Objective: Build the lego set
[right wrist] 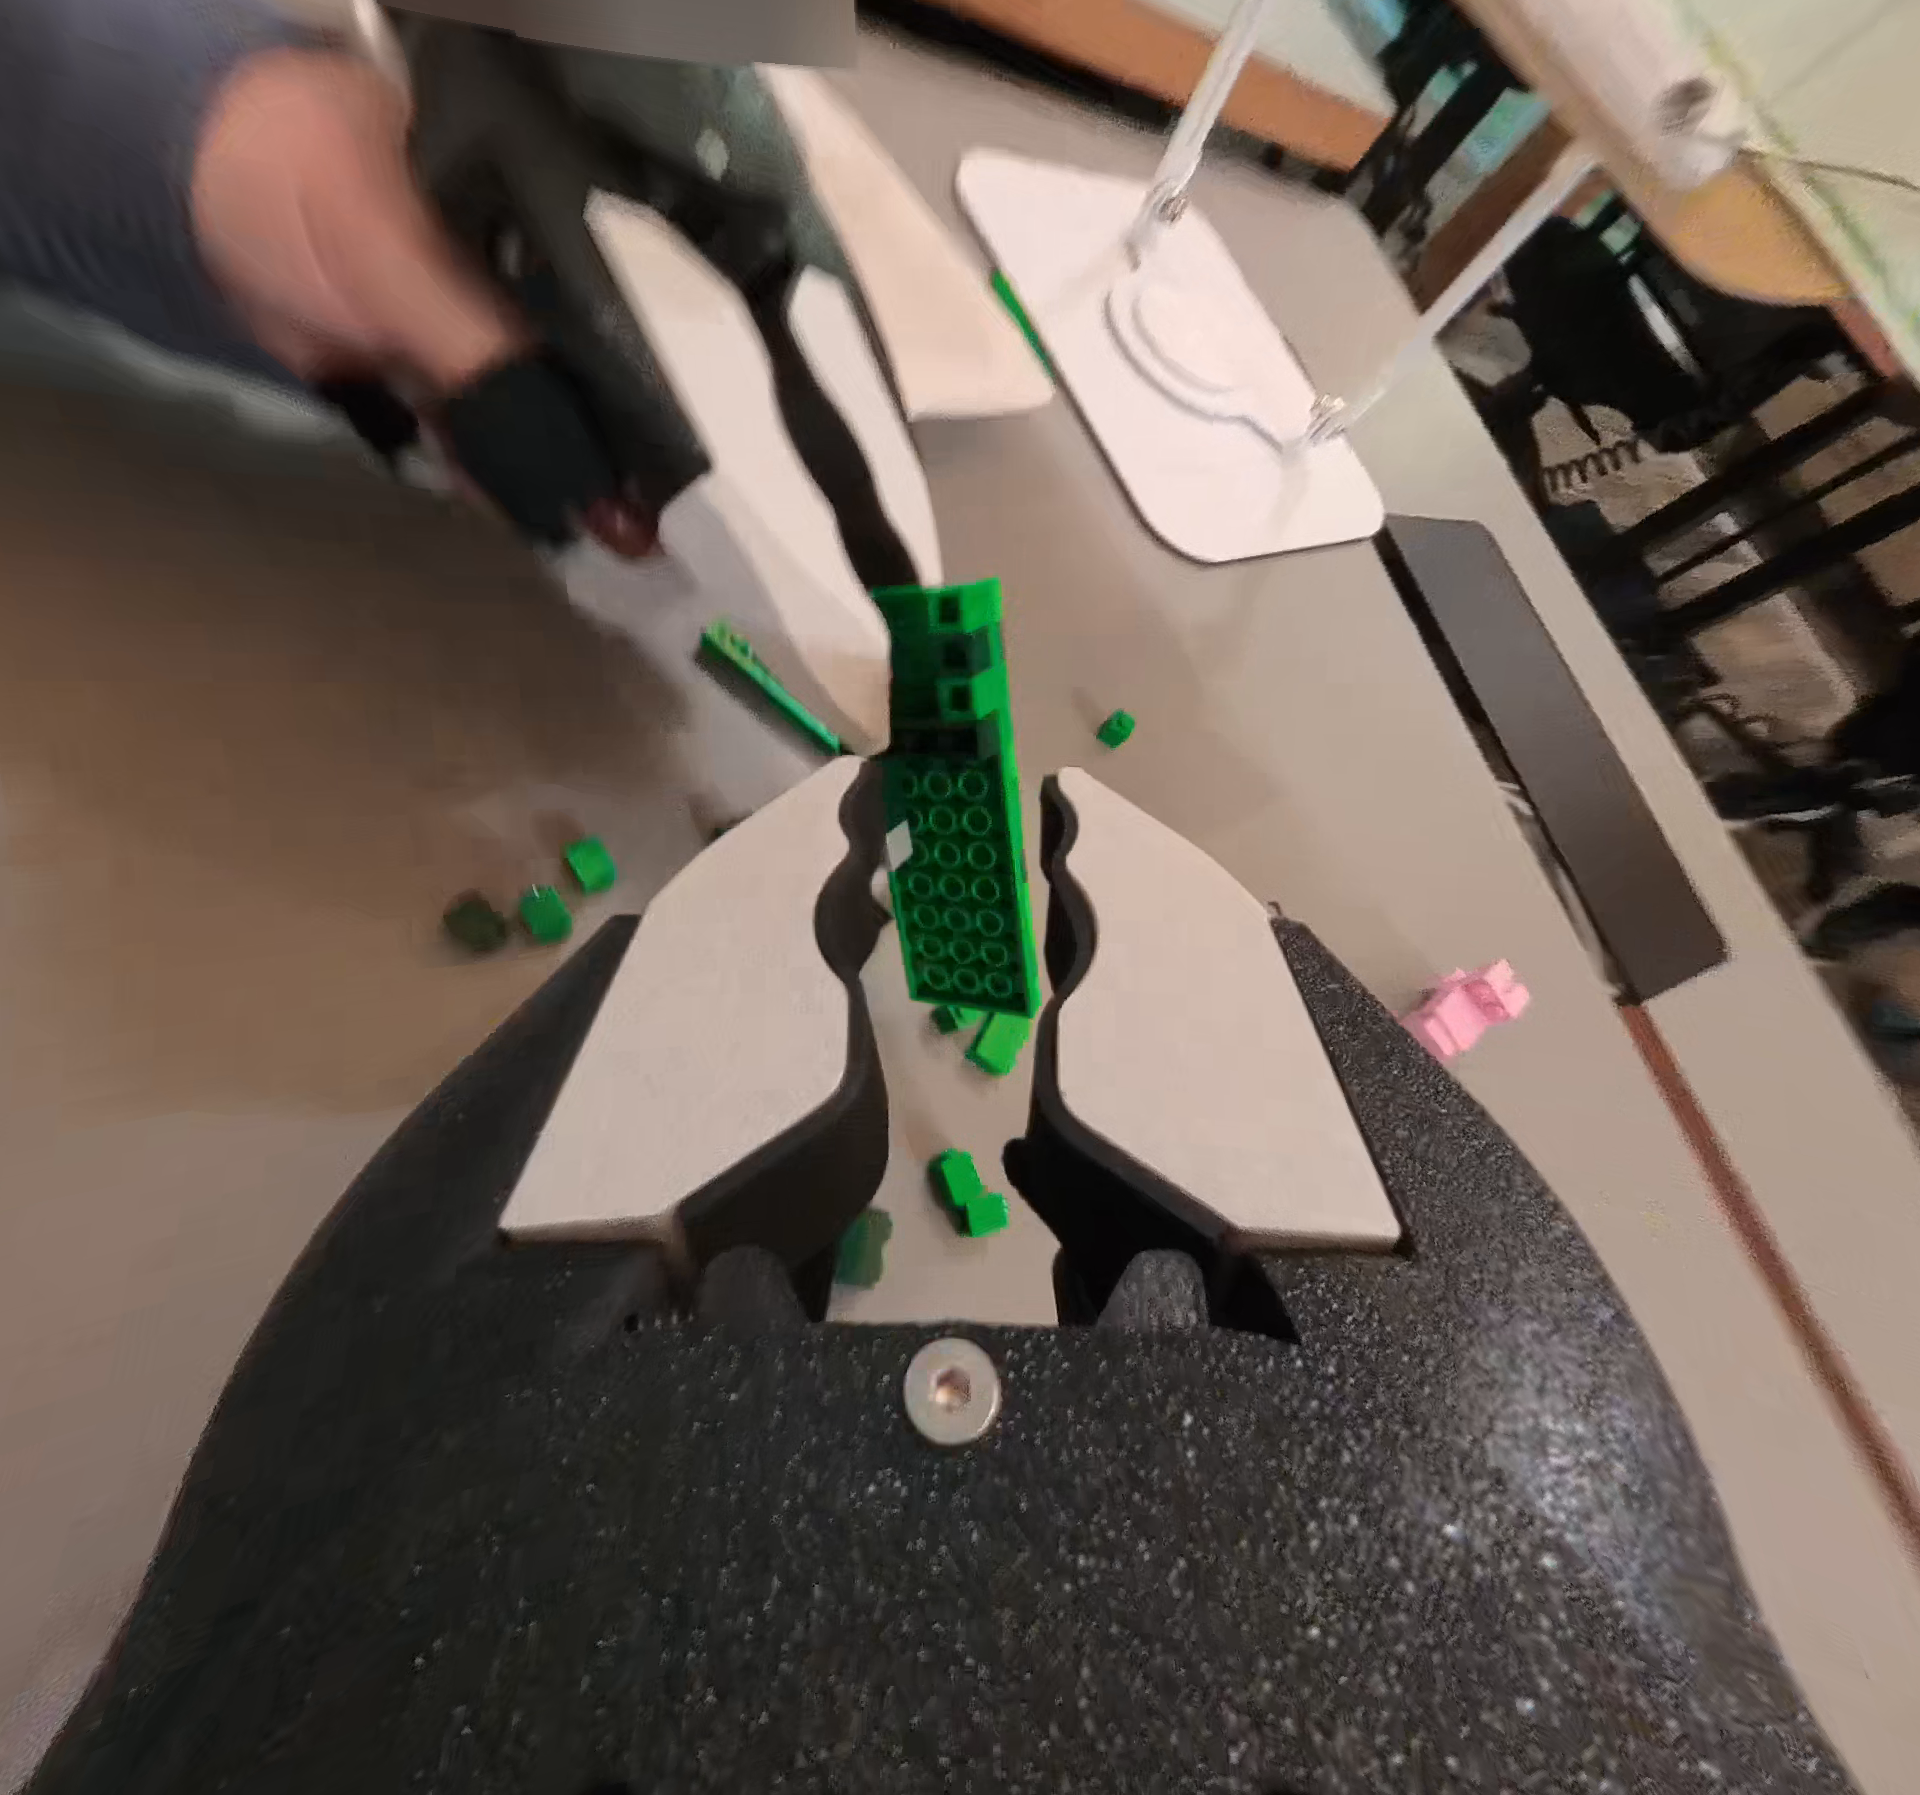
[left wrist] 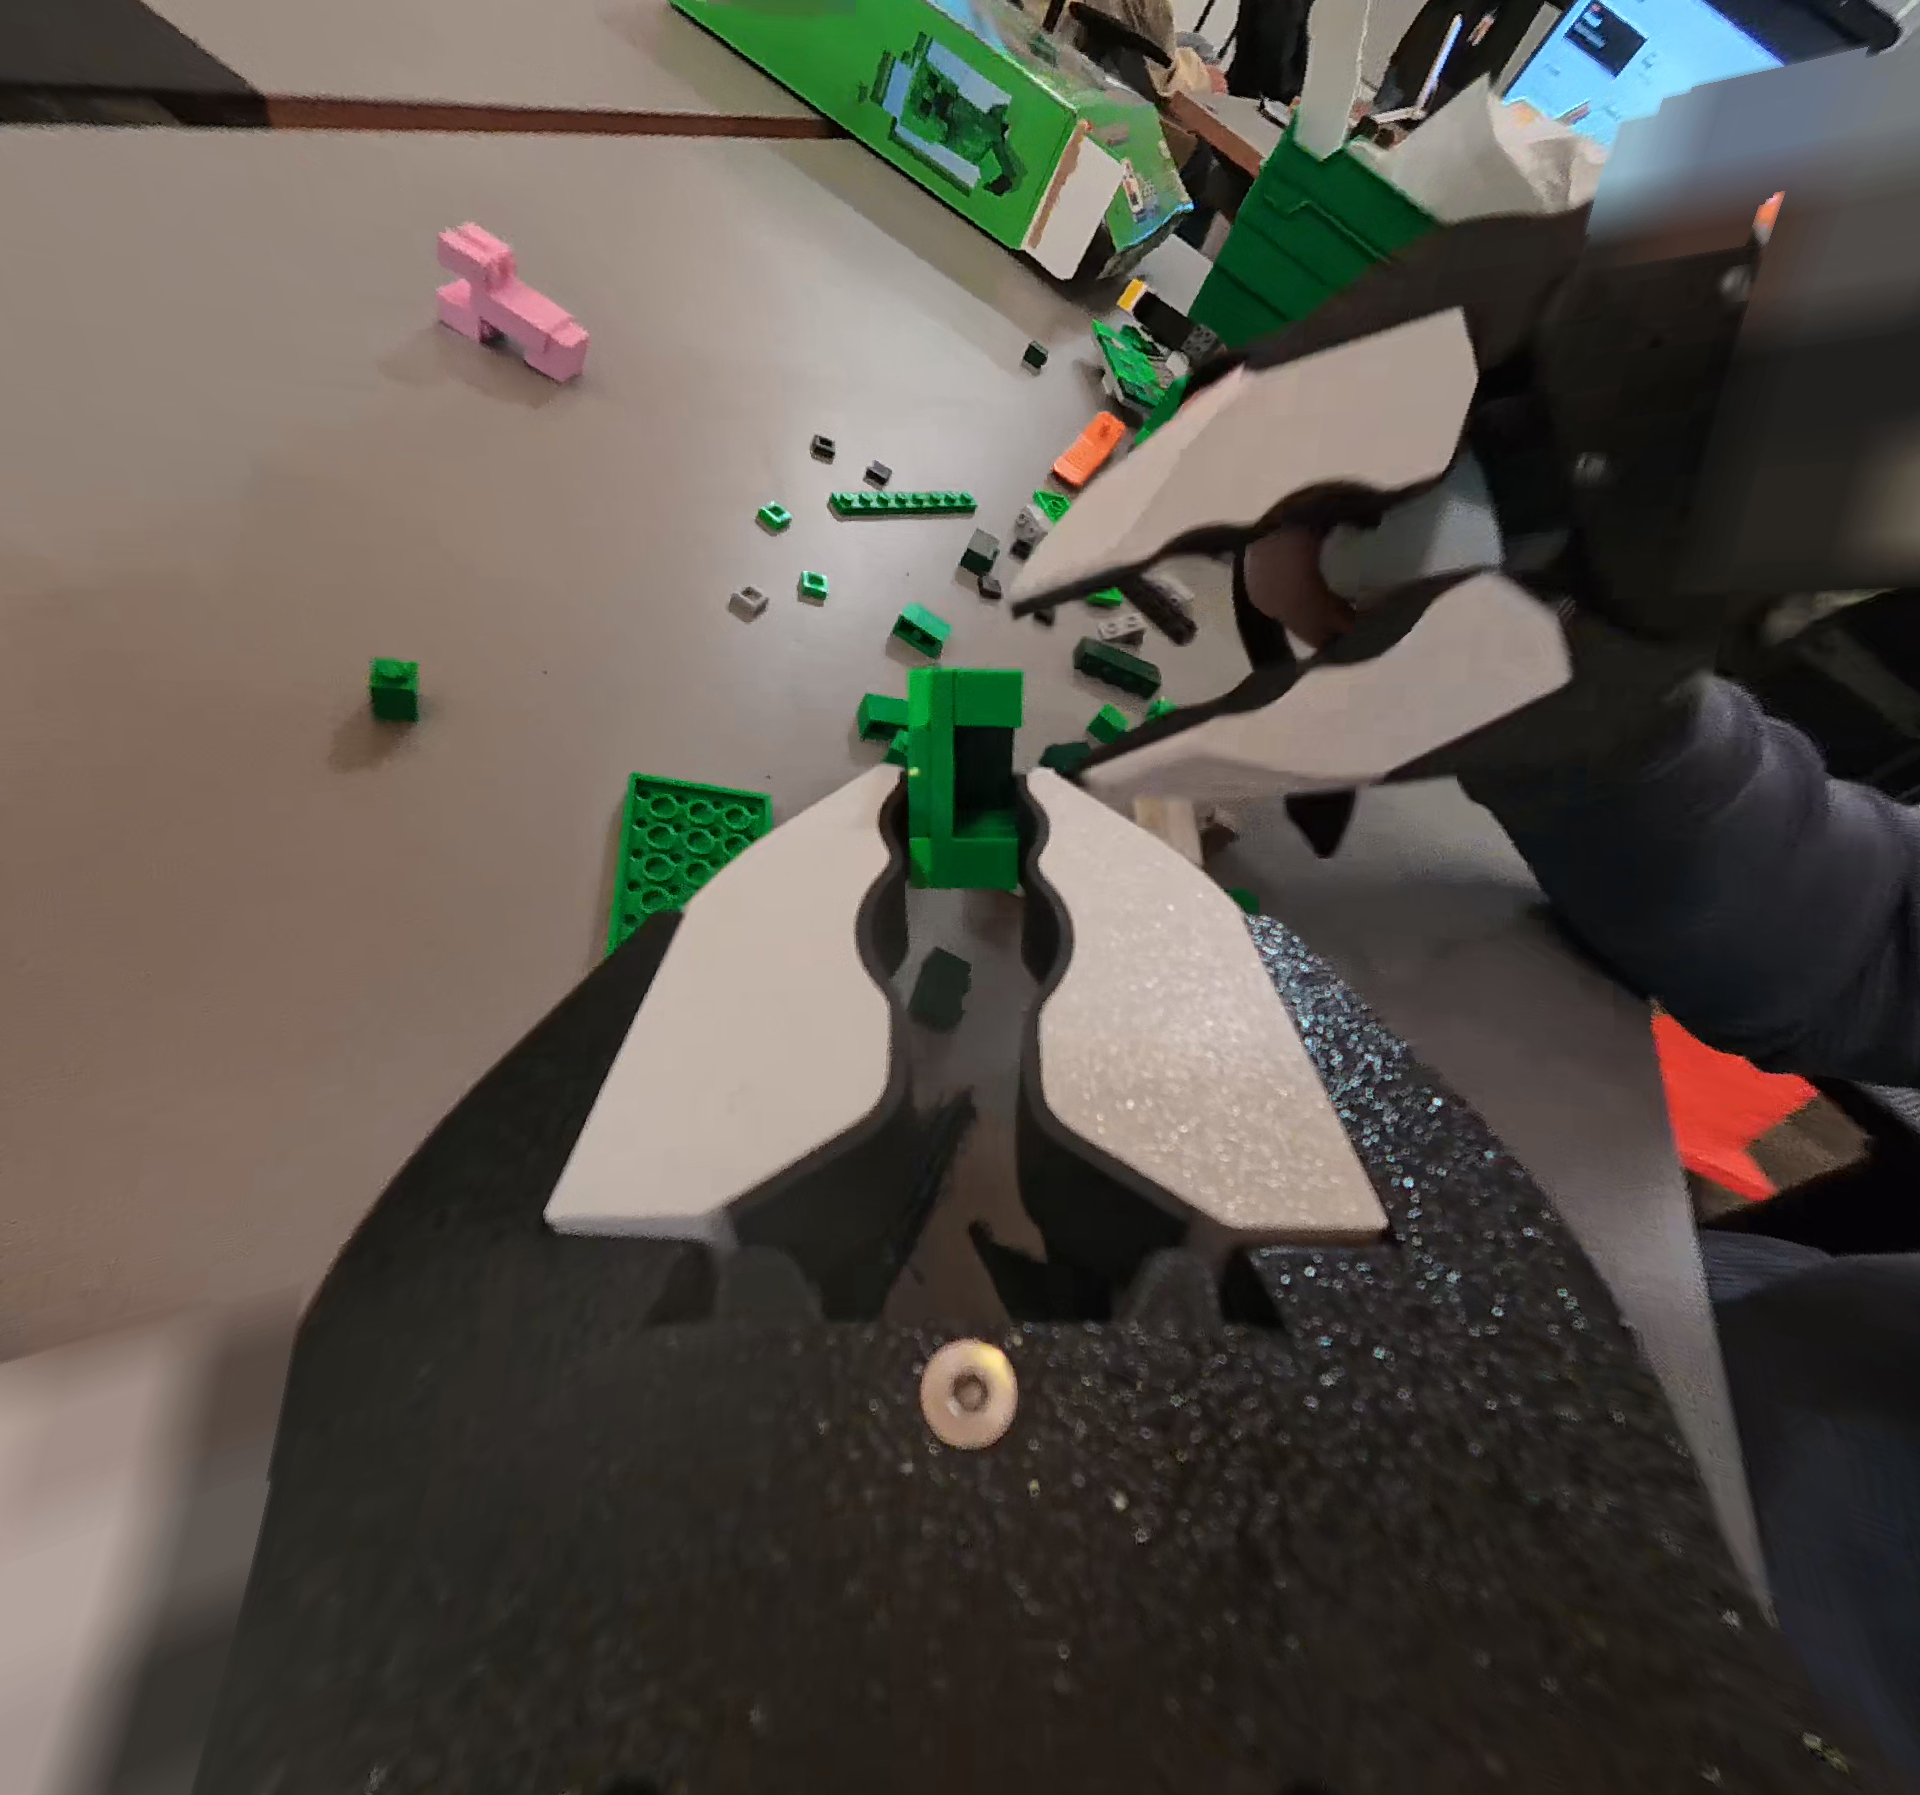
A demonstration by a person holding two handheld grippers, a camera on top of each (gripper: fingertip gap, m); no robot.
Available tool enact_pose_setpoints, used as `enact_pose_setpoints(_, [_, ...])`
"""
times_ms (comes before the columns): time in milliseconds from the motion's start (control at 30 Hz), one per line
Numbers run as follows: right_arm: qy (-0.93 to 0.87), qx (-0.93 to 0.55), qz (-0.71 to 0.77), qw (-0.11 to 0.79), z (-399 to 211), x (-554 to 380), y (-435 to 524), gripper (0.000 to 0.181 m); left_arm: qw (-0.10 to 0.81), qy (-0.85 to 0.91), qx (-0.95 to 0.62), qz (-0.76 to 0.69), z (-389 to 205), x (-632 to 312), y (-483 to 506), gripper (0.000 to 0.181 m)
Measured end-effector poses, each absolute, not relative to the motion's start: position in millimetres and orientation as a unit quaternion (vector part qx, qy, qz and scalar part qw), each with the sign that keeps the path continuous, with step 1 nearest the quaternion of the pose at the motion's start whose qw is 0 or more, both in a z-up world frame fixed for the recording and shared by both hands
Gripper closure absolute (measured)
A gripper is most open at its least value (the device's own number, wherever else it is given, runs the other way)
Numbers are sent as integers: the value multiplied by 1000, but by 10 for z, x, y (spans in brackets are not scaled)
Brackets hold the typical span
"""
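My left gripper [left wrist: 964, 781] is shut on a green lego assembly [left wrist: 961, 769] and holds it above the grey table [left wrist: 260, 519]. In the right wrist view the assembly [right wrist: 961, 872] is a long studded green plate with green and dark bricks at its far end. There the left gripper [right wrist: 902, 665] holds that far end. My right gripper [right wrist: 951, 787] is open, with a finger on each side of the plate's near part and a thin gap on the right side. It also shows in the left wrist view [left wrist: 1051, 685], open, coming in from the right.
A pink lego pig [left wrist: 509, 306] stands far left on the table. A green plate [left wrist: 681, 841], several loose green and grey bricks [left wrist: 904, 504] and an orange tool [left wrist: 1089, 446] lie around. The green set box [left wrist: 935, 83] is at the back. A white stand base [right wrist: 1164, 343] sits beyond. Both grippers' tips are close together, under 4 cm apart. It is some 6 centimeters from my left tips to the green plate [left wrist: 681, 841].
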State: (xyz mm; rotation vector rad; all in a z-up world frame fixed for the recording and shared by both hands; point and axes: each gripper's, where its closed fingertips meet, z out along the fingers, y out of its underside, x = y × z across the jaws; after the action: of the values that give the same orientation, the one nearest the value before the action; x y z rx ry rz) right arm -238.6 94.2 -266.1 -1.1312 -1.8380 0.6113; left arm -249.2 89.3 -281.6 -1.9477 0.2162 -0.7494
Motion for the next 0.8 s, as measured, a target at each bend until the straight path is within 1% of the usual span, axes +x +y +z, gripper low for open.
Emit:
enact_pose_setpoints(33, [-720,-464,275,436,-2577,-2396,937,154,506,96,-805,-293,-2800,-2502,899,164])
enact_pose_setpoints(100, [-701,-475,293,444,-2472,-2429,932,154,525,119,-807,-243,-2781,-2520,913,164])
enact_pose_setpoints(167, [-709,-476,256,452,-2497,-2465,945,155,535,136,-807,-211,-2769,-2504,923,164])
enact_pose_setpoints(267, [-732,-460,201,461,-2576,-2498,948,159,536,147,-803,-216,-2759,-2442,912,164])
enact_pose_setpoints(367, [-749,-438,165,468,-2598,-2482,953,160,530,161,-805,-211,-2783,-2411,902,164])
enact_pose_setpoints(467, [-760,-414,144,480,-2610,-2476,916,171,532,172,-805,-200,-2778,-2403,896,164])
enact_pose_setpoints(500, [-758,-412,143,484,-2615,-2482,909,171,533,172,-805,-197,-2773,-2413,895,164])
enact_pose_setpoints(567, [-743,-431,177,480,-2607,-2495,903,172,533,170,-803,-205,-2770,-2425,890,164])
enact_pose_setpoints(700, [-687,-484,332,427,-2532,-2486,877,173,539,154,-792,-242,-2720,-2421,888,164])
enact_pose_setpoints(800, [-665,-501,387,395,-2543,-2472,877,173,535,151,-792,-255,-2732,-2407,885,164])
